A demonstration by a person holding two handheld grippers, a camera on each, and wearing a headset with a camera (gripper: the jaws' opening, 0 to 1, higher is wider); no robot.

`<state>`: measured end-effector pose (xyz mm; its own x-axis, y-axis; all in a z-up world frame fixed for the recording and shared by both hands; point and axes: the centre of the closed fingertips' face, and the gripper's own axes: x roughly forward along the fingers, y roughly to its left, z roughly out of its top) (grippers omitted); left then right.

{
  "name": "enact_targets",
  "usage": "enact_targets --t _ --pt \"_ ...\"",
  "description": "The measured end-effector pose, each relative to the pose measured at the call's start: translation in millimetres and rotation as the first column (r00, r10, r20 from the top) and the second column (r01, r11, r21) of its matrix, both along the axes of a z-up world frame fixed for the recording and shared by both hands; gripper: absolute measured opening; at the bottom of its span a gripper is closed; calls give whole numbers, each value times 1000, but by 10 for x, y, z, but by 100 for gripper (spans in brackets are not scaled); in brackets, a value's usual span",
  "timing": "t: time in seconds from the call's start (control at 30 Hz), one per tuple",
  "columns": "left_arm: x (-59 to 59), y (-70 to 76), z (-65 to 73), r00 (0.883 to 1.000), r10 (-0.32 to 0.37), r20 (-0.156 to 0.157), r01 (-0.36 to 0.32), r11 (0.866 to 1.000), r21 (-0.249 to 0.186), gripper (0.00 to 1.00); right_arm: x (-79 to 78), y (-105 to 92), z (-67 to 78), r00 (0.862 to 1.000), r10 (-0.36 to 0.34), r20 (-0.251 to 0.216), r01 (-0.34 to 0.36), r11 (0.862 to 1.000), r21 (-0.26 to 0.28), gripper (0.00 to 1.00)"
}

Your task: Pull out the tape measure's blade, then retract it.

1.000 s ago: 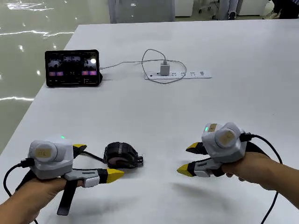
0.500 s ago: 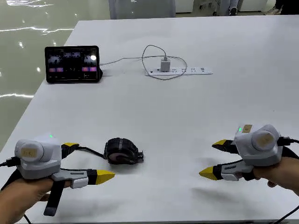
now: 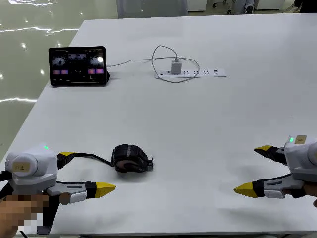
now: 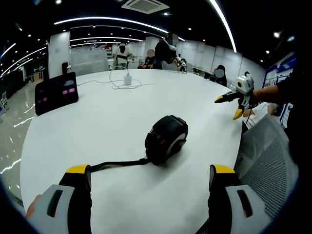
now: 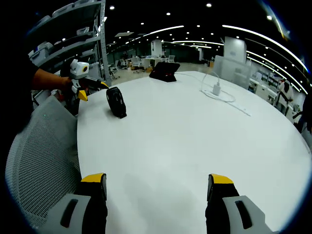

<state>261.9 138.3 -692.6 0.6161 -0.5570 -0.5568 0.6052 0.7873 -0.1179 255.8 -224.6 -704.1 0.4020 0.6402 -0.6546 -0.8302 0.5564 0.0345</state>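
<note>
Left tongs (image 3: 86, 171) are spread wide and empty. The tape measure (image 3: 130, 158) lies on the tabletop (image 3: 198, 129) just past their tips, with its strap (image 3: 91, 157) trailing toward one jaw. Right tongs (image 3: 252, 168) are wide and empty too, well off to the other side. The case looks chunky, rubbery and grippy, so I'd pinch the body with one and the end tab (image 3: 148, 162) with the other. The blade's probably thin and springy. The near edge is close, and the tablet (image 3: 78, 66) and power strip (image 3: 190, 74) are far back, so there's loads of room.
</note>
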Motion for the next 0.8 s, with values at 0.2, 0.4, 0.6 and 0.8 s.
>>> enact_targets --t 0.2,0.4,0.6,0.8 --pt "25 45 29 999 -12 31 11 999 30 99 -57 -147 -55 1000 -21 -1 21 1000 -2 88" --pt "22 86 20 999 -24 43 21 998 54 99 -119 -267 -110 1000 -14 1 14 1000 -20 92" --pt "-11 117 18 997 -49 54 44 995 91 99 -134 -361 -115 999 -45 -5 45 999 -13 98" --pt "-61 152 -36 998 -51 27 48 994 93 99 -163 -373 -122 998 -59 -4 59 998 -9 99"
